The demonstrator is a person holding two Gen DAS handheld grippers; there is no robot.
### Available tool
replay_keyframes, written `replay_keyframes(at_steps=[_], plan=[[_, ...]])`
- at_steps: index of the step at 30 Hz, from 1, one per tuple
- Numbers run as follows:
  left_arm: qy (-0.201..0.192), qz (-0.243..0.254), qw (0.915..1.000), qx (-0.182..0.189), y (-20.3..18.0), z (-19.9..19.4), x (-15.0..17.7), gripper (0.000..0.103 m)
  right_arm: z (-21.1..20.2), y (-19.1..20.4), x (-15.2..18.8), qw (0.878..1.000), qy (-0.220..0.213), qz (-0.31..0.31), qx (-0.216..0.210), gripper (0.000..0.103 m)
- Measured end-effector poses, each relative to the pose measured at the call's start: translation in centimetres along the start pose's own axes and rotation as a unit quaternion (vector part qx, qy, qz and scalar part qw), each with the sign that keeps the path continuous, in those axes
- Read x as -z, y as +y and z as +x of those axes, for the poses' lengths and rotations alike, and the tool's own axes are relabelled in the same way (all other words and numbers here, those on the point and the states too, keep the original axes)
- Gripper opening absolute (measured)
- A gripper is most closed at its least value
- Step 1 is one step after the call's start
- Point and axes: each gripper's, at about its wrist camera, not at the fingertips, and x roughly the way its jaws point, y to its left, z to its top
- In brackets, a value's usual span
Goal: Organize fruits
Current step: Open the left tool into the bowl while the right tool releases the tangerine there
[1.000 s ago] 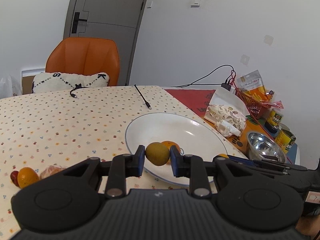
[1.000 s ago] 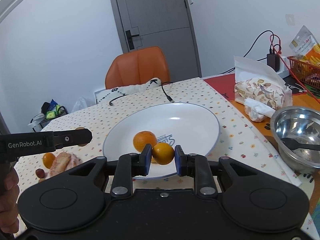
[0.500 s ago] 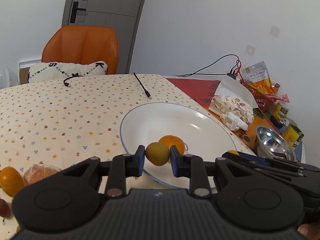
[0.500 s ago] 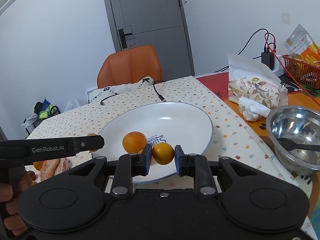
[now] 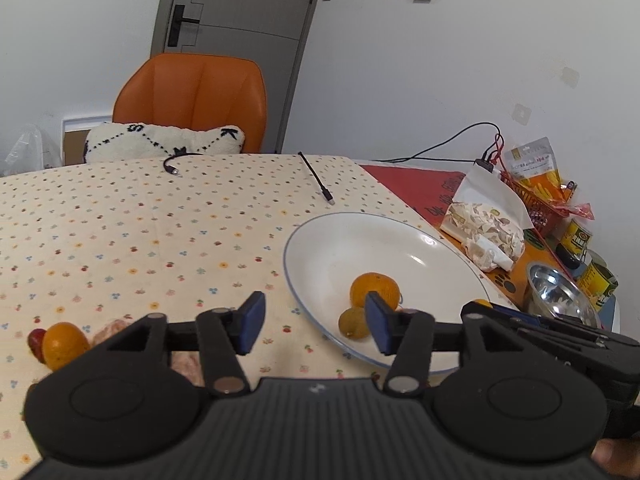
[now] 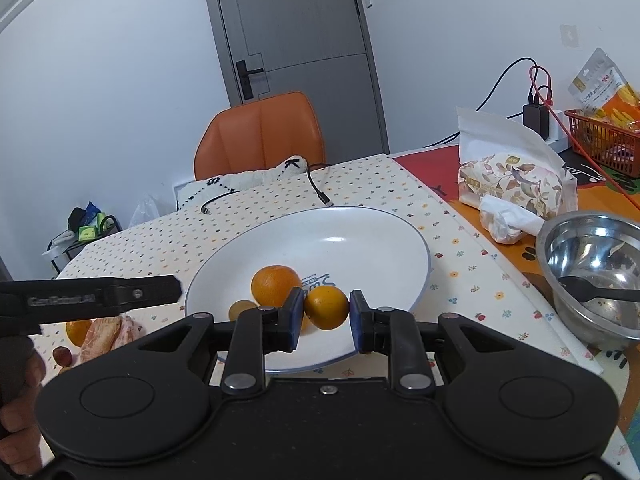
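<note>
A white plate (image 5: 340,240) (image 6: 380,240) holds an orange (image 5: 374,288) (image 6: 275,283) and a small yellow-green fruit (image 5: 353,322) (image 6: 240,309). My left gripper (image 5: 314,326) is open over the plate's near-left rim, with the yellow-green fruit lying loose just left of its right finger. My right gripper (image 6: 325,320) is shut on a small orange (image 6: 326,307) and holds it over the plate's front part. On the cloth to the left lie a small orange (image 5: 64,345) (image 6: 78,330), a peeled citrus (image 5: 116,326) (image 6: 105,334) and a dark red fruit (image 5: 35,340) (image 6: 63,355).
A steel bowl (image 6: 592,276) with a black spoon stands right of the plate, with a tissue pack (image 6: 516,188) behind it. Cans (image 5: 576,238) and a red basket (image 6: 600,146) stand at the far right. Two cable ends (image 5: 320,184) lie on the cloth behind the plate. An orange chair (image 5: 192,100) stands at the far edge.
My left gripper has opened and let go of the yellow-green fruit, which now lies in the plate beside the orange. My right gripper still holds its small orange over the plate.
</note>
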Motion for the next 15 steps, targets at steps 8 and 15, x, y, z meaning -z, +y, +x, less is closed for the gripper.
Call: replay_keyframes(at_steps=[8,15], plan=[[-0.018,-0.003,0.9998,-0.010,1.0,-2.5,-0.1,0.080,-0.4,0.3,-0.4,1.000,-0.012,-0.001,0.008,0.047],[-0.029,-0.011,0.9992,-0.026,2.0,-4.2,0.0,0.086,-0.9,1.5,-0.4,1.000,-0.018,-0.005,-0.007,0.066]])
